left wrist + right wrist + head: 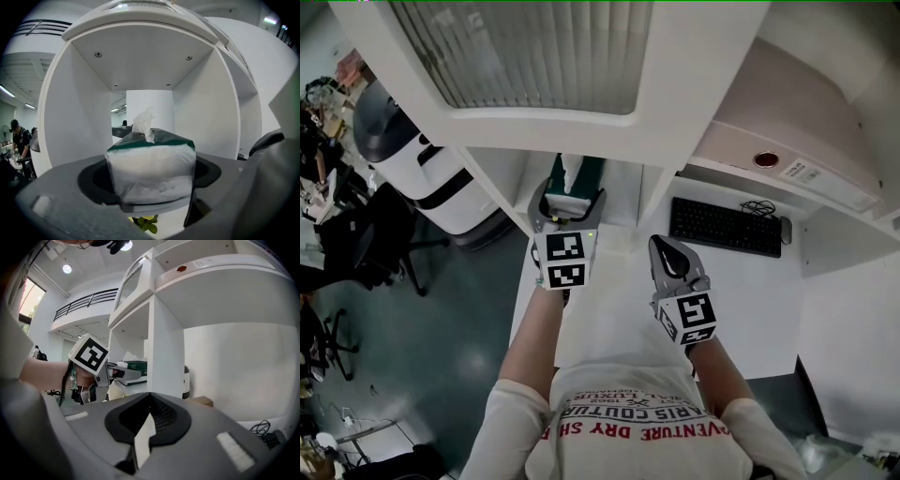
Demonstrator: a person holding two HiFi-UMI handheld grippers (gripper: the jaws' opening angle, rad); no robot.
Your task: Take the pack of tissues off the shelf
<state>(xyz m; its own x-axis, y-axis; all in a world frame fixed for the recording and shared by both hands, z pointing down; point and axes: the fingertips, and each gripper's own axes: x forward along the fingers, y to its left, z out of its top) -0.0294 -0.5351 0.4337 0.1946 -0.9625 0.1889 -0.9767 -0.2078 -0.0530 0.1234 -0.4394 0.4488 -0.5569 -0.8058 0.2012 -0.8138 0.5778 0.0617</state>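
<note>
The pack of tissues (573,180) is clear plastic with a dark green top and one white tissue sticking up. It stands in a white shelf compartment (517,178). My left gripper (569,202) reaches into that compartment, one jaw on each side of the pack. In the left gripper view the pack (150,171) fills the gap of the left gripper (150,190) and both sides touch the jaws. My right gripper (667,251) hangs shut and empty over the desk, to the right of the shelf's upright. The right gripper view shows its closed jaws (145,427), the left gripper (117,371) and the pack (134,365) beyond.
A white cabinet (544,66) tops the shelf. The white desk (609,319) carries a black keyboard (724,227) at the right. A beige box (787,122) lies on the upper right shelf. On the floor to the left stand a grey-and-white machine (412,159) and office chairs (366,248).
</note>
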